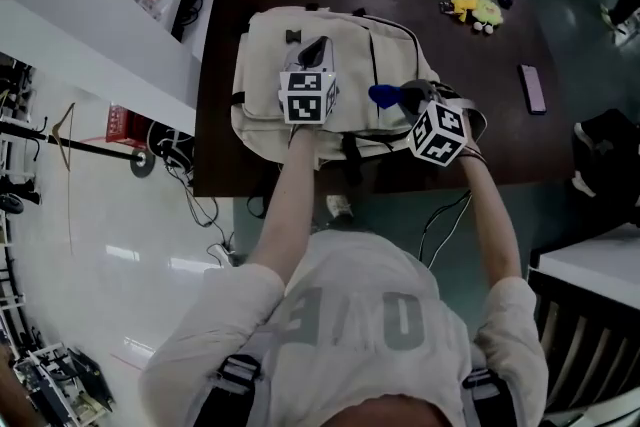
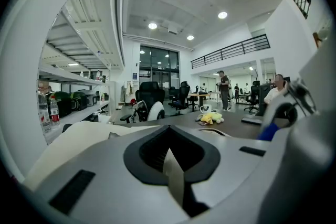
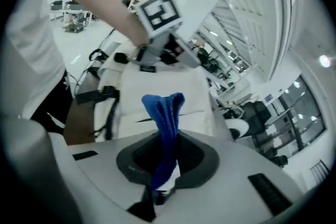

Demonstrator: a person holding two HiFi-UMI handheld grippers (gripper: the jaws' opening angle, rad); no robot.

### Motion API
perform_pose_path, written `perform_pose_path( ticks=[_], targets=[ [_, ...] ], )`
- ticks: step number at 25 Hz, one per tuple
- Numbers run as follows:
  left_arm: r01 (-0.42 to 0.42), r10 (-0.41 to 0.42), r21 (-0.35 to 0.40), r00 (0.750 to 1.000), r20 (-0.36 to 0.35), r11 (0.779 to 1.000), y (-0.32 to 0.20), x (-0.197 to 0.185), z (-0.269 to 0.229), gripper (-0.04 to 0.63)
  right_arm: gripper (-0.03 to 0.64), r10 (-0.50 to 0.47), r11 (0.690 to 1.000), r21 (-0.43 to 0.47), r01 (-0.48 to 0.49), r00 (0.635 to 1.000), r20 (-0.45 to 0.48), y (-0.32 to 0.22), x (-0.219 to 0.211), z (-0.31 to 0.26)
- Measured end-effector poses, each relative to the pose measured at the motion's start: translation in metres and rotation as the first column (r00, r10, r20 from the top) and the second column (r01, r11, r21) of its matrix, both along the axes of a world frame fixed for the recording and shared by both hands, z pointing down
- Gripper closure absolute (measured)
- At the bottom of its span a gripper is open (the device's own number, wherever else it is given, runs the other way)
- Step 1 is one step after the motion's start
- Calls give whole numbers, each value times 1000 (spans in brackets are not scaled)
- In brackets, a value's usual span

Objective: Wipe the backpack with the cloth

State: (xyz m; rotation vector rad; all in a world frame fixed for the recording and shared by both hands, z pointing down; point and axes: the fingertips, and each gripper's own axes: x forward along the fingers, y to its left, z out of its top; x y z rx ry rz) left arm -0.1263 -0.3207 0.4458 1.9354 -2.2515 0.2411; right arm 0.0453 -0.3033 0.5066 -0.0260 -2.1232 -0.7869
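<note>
The soft blue cloth [image 3: 165, 113] looks light and limp. The right gripper [image 3: 161, 186] pinches its lower end between closed jaws, and the rest stands up in a loose fold. The cream fabric backpack [image 1: 265, 65] lies flat on the dark brown table [image 1: 480, 75] and will probably yield under pressure. Both forearms reach forward. The left gripper [image 1: 314, 52] is over the backpack's middle, jaws together with nothing between them, and the right one is at its near right corner.

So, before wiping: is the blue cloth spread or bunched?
Bunched: the blue cloth stands as a narrow fold, pinched in the right gripper.
</note>
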Motion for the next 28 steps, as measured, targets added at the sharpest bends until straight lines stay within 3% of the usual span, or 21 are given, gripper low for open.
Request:
perform_pose_path(
  ticks=[3,6,8,12,17,21,28],
  targets=[
    [-1,1,1,1000,2,1000,1,0,-1,591,572,79,987,132,-87,995,62,-67,-24,-46],
    [-3,3,9,1000,-11,1000,2,1,-2,591,572,117,961,247,-127,992,55,-120,-45,-65],
    [-9,9,20,1000,-26,1000,1,0,-4,591,572,137,951,275,-143,990,43,-147,-59,-63],
    [-28,29,26,999,-38,999,3,1,-3,591,574,209,947,243,-209,978,24,-178,-76,-25],
    [-27,29,36,998,-55,999,3,0,-4,591,573,188,961,231,-153,972,-139,-163,-67,61],
    [-33,36,48,998,-54,998,2,-1,-6,591,574,210,939,303,-166,971,-118,-146,-53,79],
    [-31,34,48,998,-54,998,4,-2,-4,591,574,231,950,246,-195,965,-125,-115,-30,87]
  ],
)
